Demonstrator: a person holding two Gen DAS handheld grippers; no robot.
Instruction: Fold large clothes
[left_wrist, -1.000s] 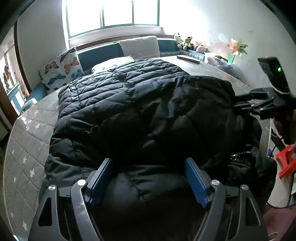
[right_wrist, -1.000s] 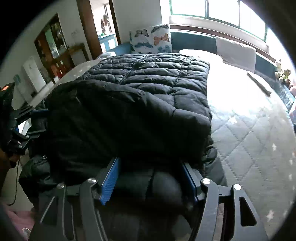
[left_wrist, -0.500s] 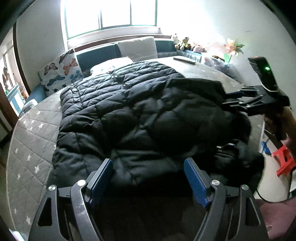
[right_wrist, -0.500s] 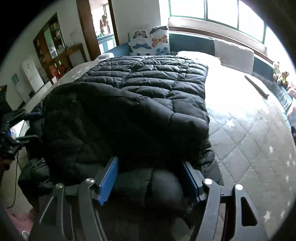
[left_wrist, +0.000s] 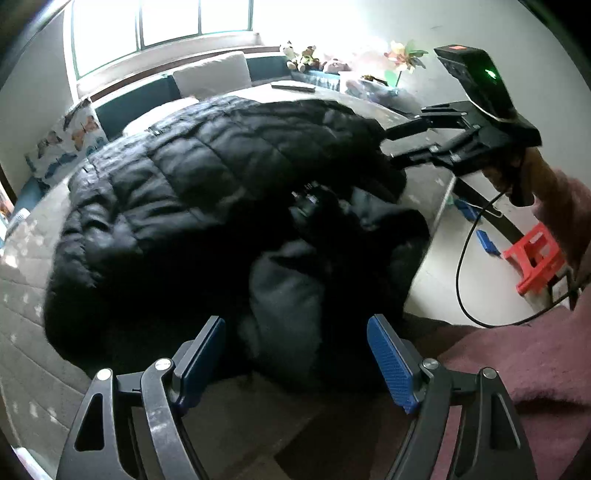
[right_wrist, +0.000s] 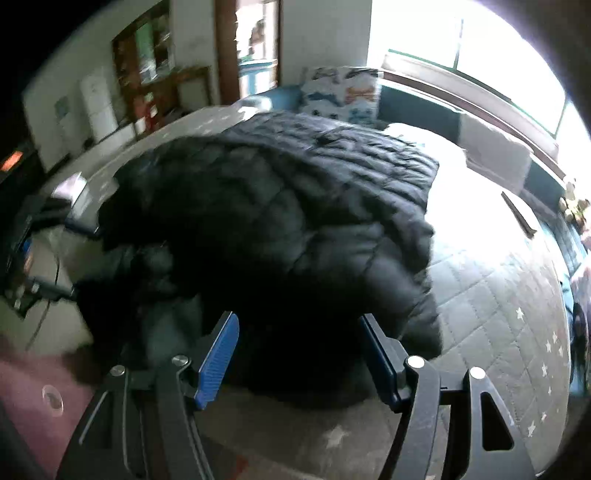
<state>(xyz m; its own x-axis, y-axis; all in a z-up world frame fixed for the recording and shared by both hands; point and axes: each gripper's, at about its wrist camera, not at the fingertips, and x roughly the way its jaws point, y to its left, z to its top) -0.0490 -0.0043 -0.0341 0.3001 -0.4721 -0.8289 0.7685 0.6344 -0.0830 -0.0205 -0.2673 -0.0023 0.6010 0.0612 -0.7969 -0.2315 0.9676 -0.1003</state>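
Left to right. At far left, the butterfly pillow (left_wrist: 64, 142) leans against the headboard end of the bed (left_wrist: 22, 266), out of the working area, so the quilted grey cover stays free as a folding surface. The task's thing, a large black padded coat (left_wrist: 192, 192), lies across that cover; its far part is spread flat toward the window, while its near part is doubled over itself into a thick, rounded bundle at the bed's near edge, with a loose dark mass hanging off the corner, probably a hood or sleeve, though which cannot be told.

The left gripper (left_wrist: 295, 360) hangs over the near edge with its blue pads apart and nothing between them; the bundle lies beyond the fingertips, not touched. Standing wide suits a garment this bulky: a narrow opening could not take a doubled padded layer.

In the right wrist view, the right gripper (right_wrist: 299, 356) likewise stands spread with no cloth between its pads, the coat's folded edge just ahead of it. Seen from the left wrist, it juts in from the right at the coat's far corner, carried by the person's hand (left_wrist: 524, 177) in a pink sleeve (left_wrist: 569, 210); its cable (left_wrist: 465, 266) droops clear of the bed. At far right a red stool (left_wrist: 535, 258) stands on the floor, well apart.

Judgement: one fold is laid; both grippers appear released and positioned for the next hold.
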